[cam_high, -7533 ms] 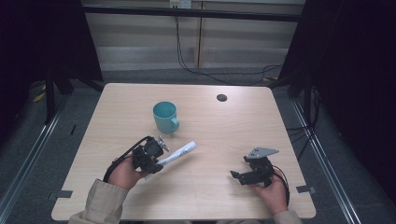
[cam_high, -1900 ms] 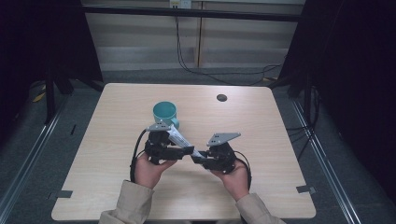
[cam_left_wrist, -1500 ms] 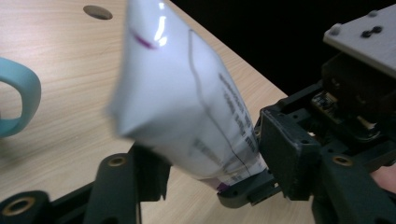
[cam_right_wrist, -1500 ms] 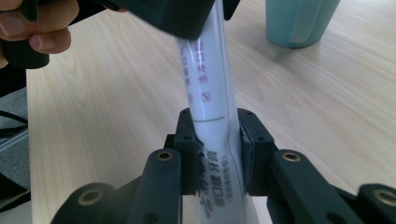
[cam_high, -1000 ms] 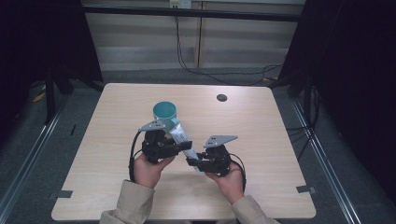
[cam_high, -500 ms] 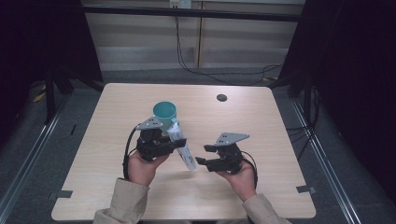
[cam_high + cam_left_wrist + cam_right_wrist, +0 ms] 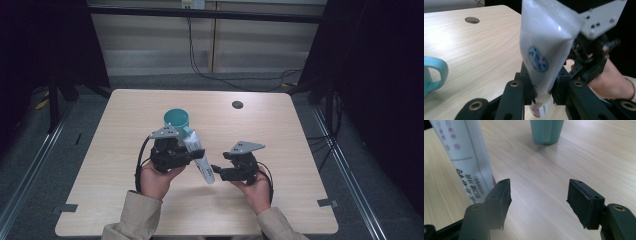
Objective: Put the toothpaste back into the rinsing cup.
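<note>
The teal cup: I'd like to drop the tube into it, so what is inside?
In the high view the teal cup shows an open mouth with teal inner wall and nothing sticking out. Its bottom cannot be made out, and the white tube covers its near side.

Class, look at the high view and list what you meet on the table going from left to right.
Left claw → white tube → right claw → round hole in the table.

Right gripper [image 7: 537, 202] jaws apart, tube [image 7: 469, 157] beside, outside.
</note>
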### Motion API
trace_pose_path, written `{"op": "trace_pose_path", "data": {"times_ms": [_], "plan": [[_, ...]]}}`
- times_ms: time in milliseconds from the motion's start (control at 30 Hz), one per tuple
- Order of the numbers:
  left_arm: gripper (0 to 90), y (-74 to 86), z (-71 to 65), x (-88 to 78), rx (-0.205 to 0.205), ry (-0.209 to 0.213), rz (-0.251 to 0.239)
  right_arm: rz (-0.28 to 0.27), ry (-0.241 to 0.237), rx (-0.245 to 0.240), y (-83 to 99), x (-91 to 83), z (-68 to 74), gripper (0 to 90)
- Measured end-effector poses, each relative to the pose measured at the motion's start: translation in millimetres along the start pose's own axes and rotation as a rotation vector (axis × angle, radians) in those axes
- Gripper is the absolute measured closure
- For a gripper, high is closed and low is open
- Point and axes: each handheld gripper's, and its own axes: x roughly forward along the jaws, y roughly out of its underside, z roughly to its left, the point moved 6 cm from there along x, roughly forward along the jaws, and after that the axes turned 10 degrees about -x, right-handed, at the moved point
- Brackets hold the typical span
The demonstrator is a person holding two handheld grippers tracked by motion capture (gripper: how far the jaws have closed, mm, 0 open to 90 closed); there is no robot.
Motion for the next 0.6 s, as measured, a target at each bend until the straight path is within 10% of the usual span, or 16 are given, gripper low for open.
{"op": "trace_pose_path", "data": {"times_ms": [600], "plan": [[75.9,-1.0,2.2,-1.5,-0.019,-0.006,-0.060,-0.034,-0.135,0.045,-5.0,13.3,24.7,58.0]]}}
